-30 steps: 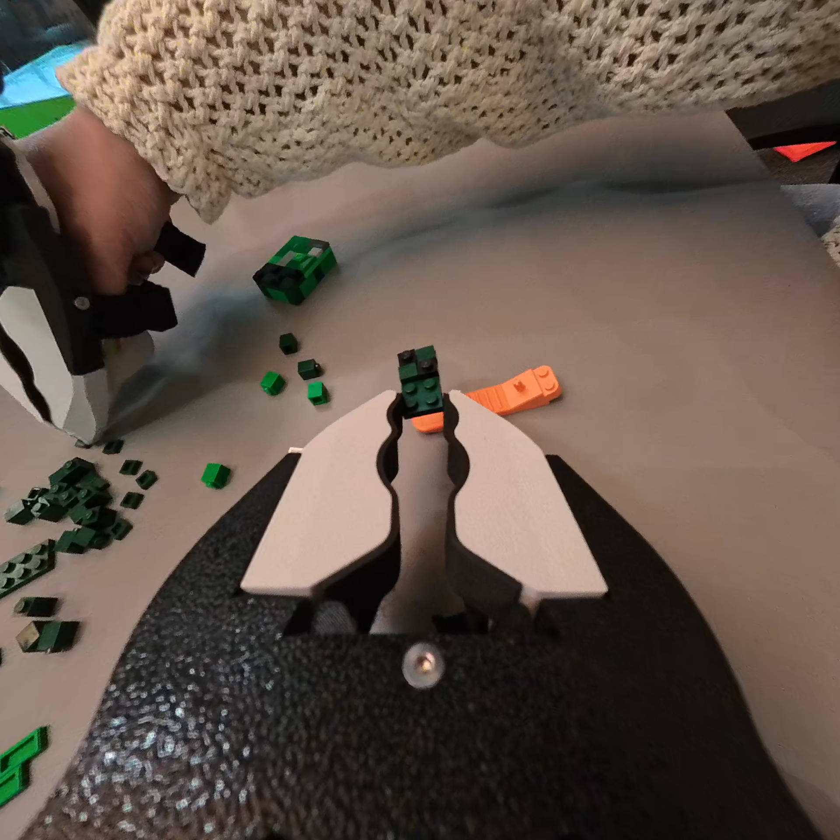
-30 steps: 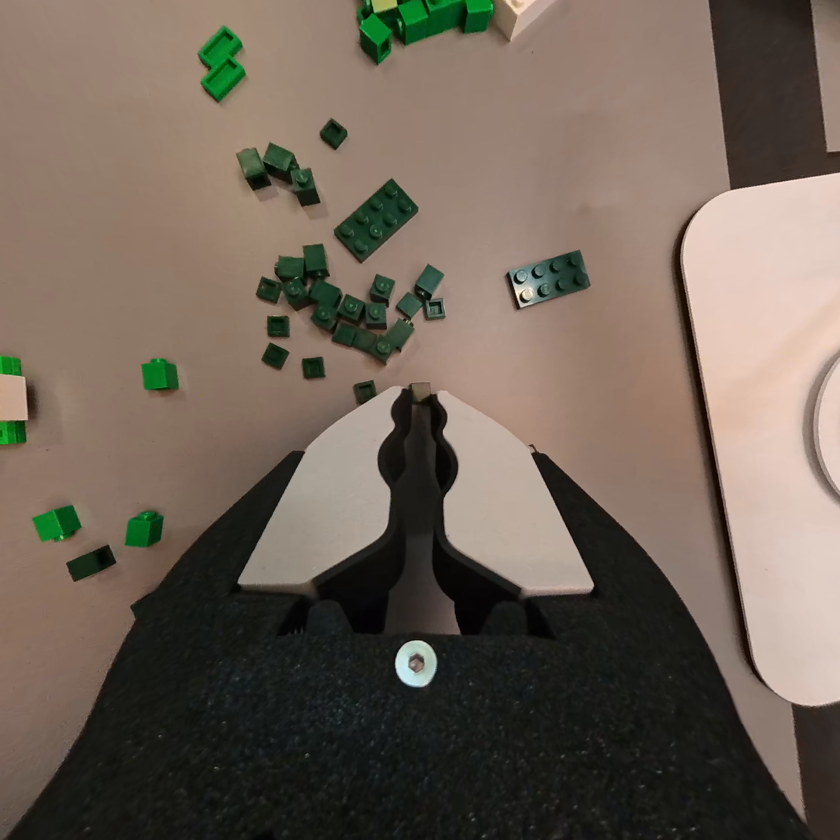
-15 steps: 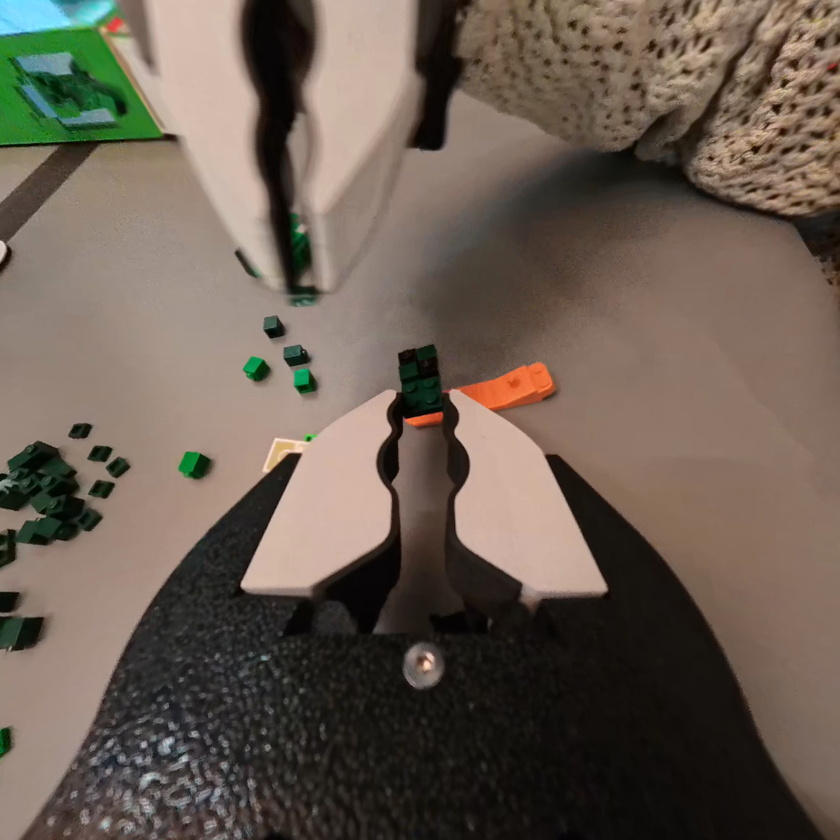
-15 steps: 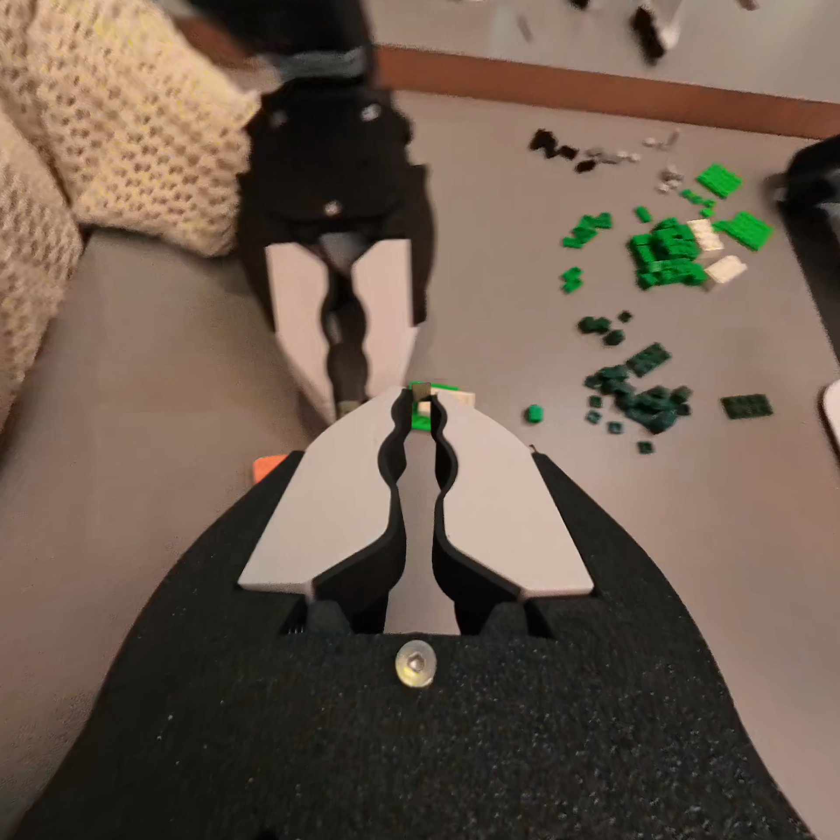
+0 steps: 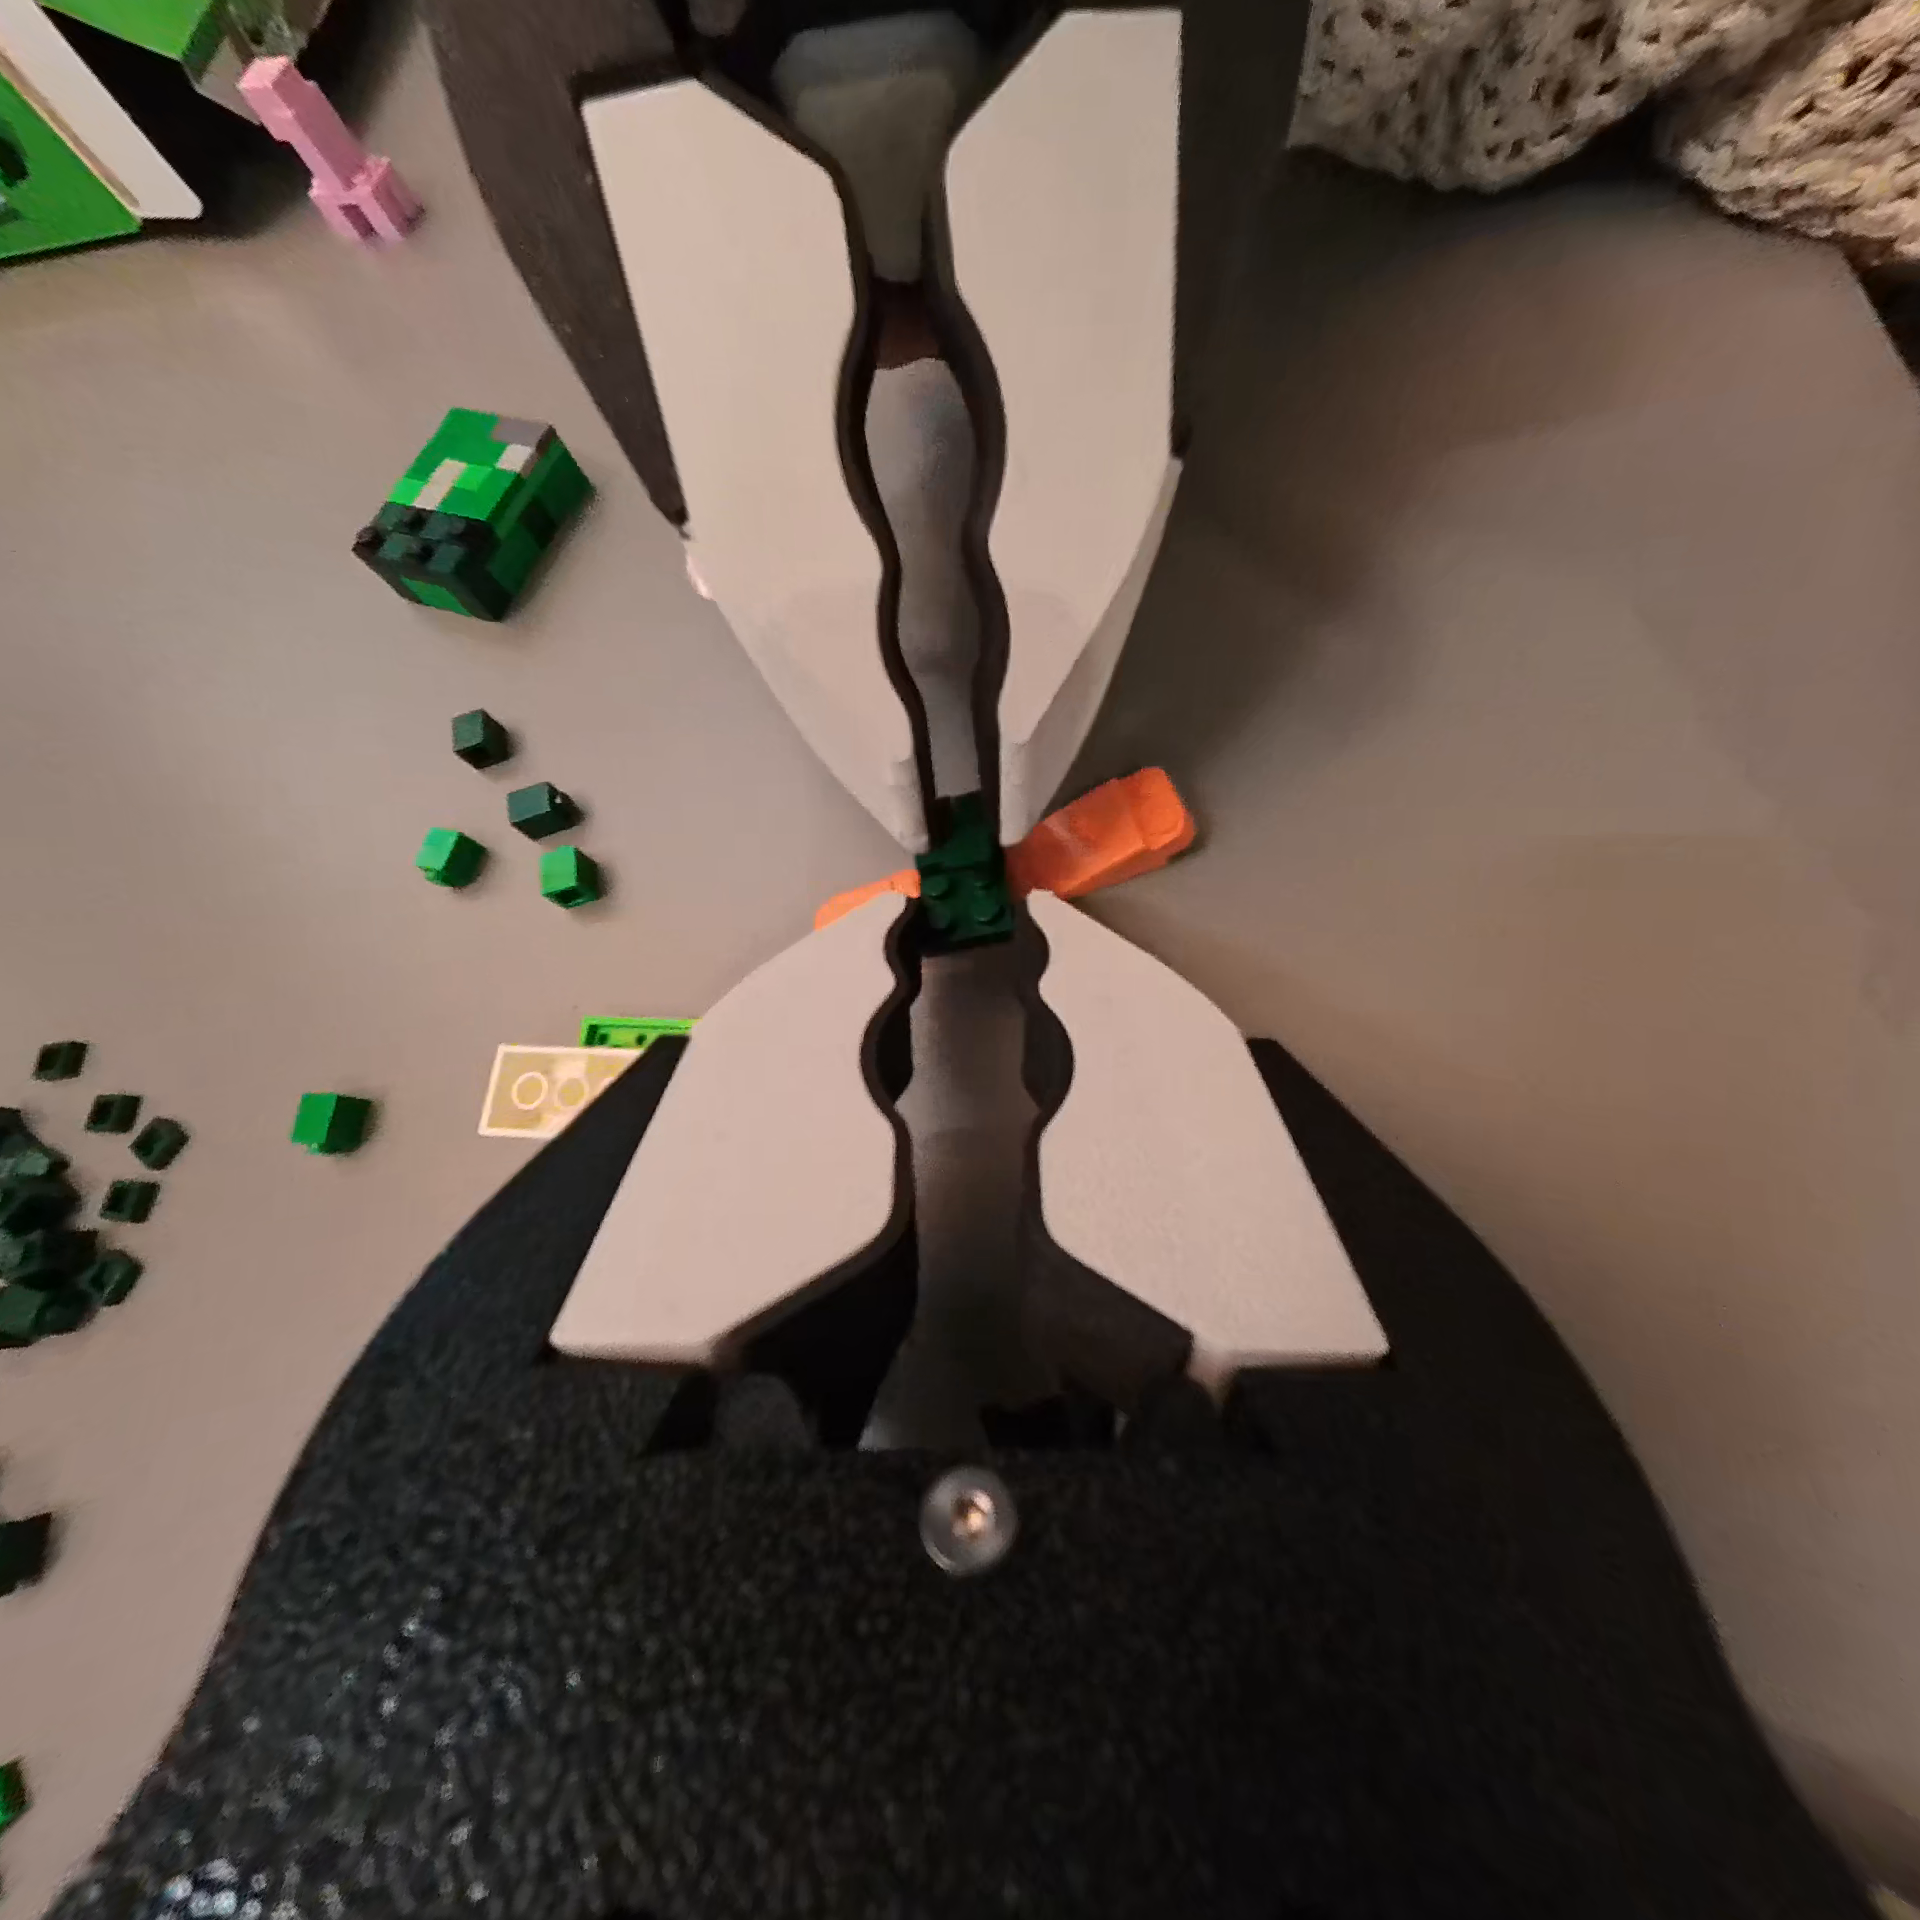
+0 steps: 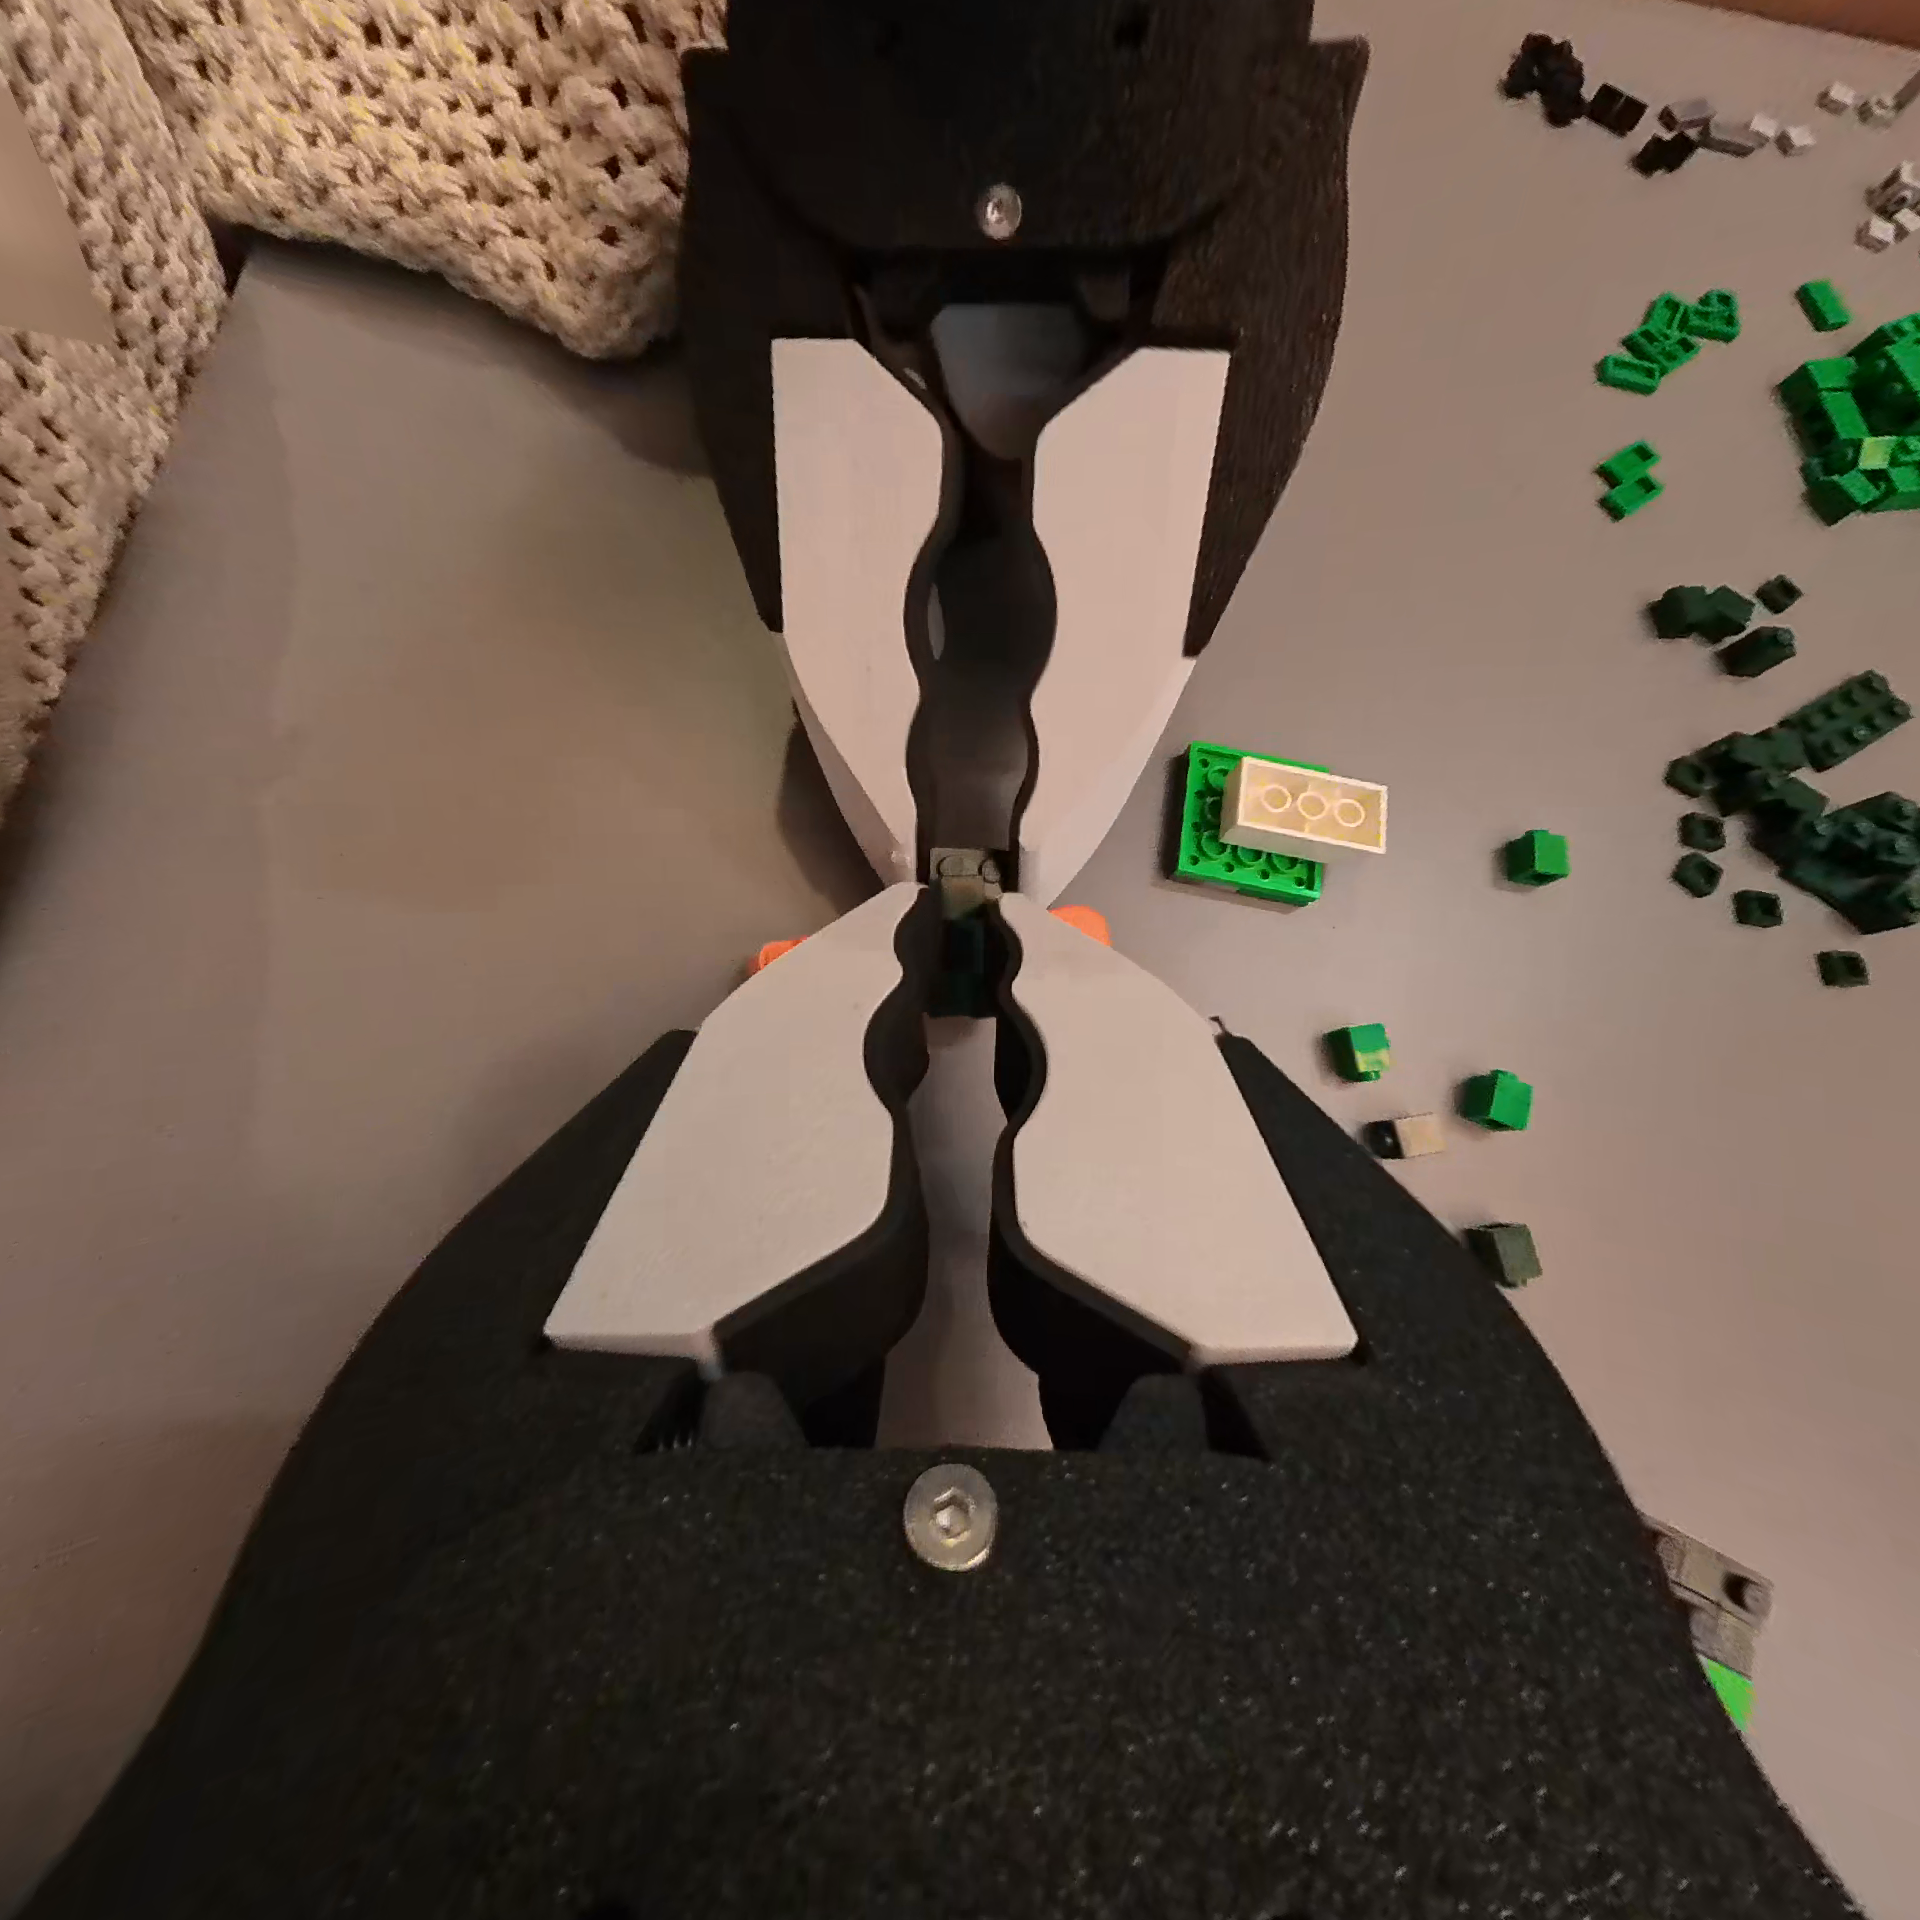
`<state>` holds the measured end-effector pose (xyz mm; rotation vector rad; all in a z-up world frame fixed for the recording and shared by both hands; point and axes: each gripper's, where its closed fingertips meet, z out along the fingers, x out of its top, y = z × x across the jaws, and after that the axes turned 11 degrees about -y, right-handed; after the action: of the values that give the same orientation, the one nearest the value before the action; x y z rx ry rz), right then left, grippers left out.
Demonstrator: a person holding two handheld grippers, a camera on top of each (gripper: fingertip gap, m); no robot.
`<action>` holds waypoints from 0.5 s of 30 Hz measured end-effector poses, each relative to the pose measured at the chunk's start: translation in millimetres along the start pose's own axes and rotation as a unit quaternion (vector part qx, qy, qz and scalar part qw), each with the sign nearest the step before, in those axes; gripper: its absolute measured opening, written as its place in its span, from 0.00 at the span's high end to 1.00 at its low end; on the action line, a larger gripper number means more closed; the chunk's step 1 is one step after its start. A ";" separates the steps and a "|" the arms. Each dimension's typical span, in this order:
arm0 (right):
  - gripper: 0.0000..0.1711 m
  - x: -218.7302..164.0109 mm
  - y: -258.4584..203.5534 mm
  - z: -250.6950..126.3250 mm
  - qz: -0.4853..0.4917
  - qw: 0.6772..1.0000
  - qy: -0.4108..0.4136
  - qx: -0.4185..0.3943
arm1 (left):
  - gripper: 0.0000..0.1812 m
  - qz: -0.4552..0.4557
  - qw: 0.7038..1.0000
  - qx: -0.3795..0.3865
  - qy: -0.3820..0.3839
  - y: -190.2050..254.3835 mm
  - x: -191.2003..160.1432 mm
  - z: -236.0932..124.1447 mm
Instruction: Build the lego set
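In the left wrist view my left gripper (image 5: 961, 930) is shut on a small dark green lego assembly (image 5: 966, 894), held above the grey table. My right gripper (image 5: 961, 821) comes in from the top, tip to tip with it, and its tips close around the assembly's upper part. In the right wrist view my right gripper (image 6: 961, 904) is shut on a small dark piece (image 6: 961, 871), pressed against the left gripper's (image 6: 961, 852) tips. Dark green shows in the gap between the right fingers (image 6: 961, 966). The contact itself is mostly hidden.
An orange brick separator (image 5: 1101, 836) lies under the grippers. A green cube build (image 5: 473, 525) and loose green bricks (image 5: 499, 821) lie to the left. A dark green pile (image 6: 1808, 790), a white brick on a green plate (image 6: 1309, 816) and a knitted sleeve (image 6: 416, 156) are nearby. Only a small space, under 4 cm, lies between the two pairs of fingers.
My right gripper left the dark green pile with a small piece and swung over to meet the left gripper tip to tip. The left gripper kept holding its assembly.
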<state>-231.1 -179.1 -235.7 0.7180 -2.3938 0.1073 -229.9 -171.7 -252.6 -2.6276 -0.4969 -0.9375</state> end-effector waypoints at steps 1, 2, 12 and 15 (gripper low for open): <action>0.96 -0.9 -0.6 1.3 -0.001 1.000 -0.003 -0.001 | 0.91 0.000 1.000 -0.002 -0.001 0.3 -0.3 0.4; 0.96 -2.3 -1.3 2.8 -0.003 1.000 -0.008 -0.001 | 0.91 -0.001 1.000 -0.001 -0.001 0.1 -0.5 0.4; 0.96 -6.5 1.2 7.0 -0.003 0.999 -0.037 -0.018 | 0.91 -0.001 1.000 -0.001 -0.005 -0.2 -2.0 1.5; 0.96 -6.8 0.1 7.8 -0.003 0.999 -0.044 -0.016 | 0.91 0.001 1.000 -0.003 -0.007 0.9 -2.0 2.1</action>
<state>-231.0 -177.8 -245.9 0.7298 -2.4710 0.0358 -229.7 -172.1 -255.6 -2.6411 -0.4950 -0.9220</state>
